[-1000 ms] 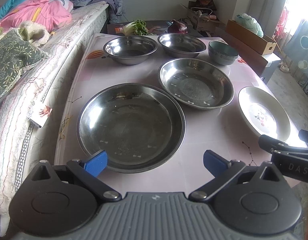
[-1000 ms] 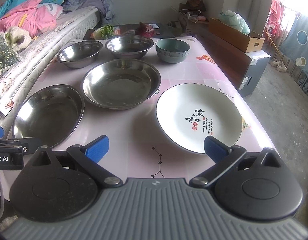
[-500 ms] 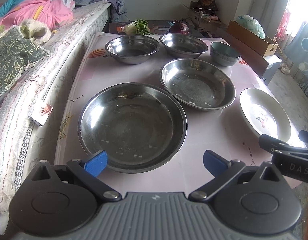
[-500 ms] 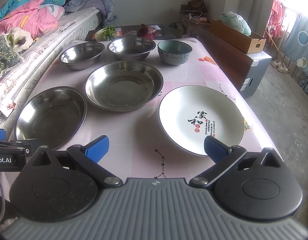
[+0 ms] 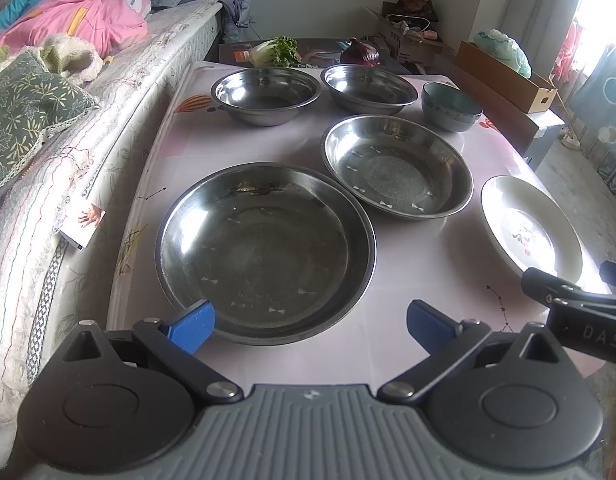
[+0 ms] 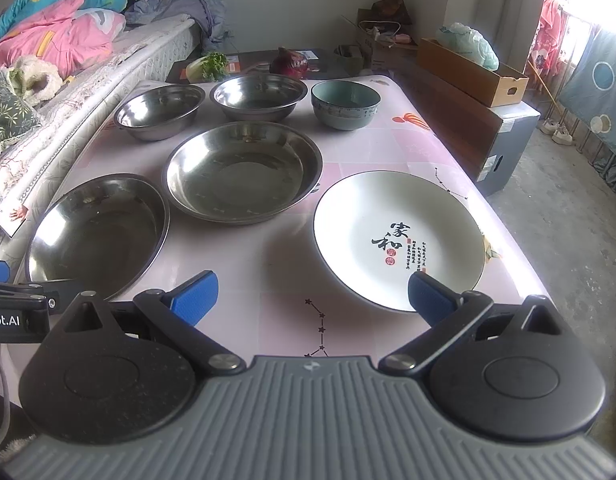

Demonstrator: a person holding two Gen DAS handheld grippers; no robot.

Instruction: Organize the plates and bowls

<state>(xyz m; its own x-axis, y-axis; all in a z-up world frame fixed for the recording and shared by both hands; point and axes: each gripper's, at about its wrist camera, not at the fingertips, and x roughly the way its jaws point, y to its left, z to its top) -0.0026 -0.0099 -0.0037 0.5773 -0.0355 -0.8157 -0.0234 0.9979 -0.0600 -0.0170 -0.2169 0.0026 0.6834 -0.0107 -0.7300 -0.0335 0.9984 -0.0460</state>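
Left gripper (image 5: 309, 322): jaws spread wide, holding nothing, poised at the near edge of the table (image 5: 391, 264). Large steel plate (image 5: 264, 252): directly ahead of the jaws, near rim just beyond the left blue fingertip (image 5: 192, 326).

Right gripper (image 6: 311, 294): jaws likewise wide, empty. White plate (image 6: 397, 240): ahead and to the right, near rim just beside the right fingertip (image 6: 425, 296).

Second steel plate (image 6: 244, 172): farther ahead, between the two plates, apart from both.

Two steel bowls (image 5: 266, 94) (image 5: 367, 88) and a teal bowl (image 6: 345, 104): in a row at the far end of the table.

Bed (image 5: 48, 152): alongside, left of the jaws.
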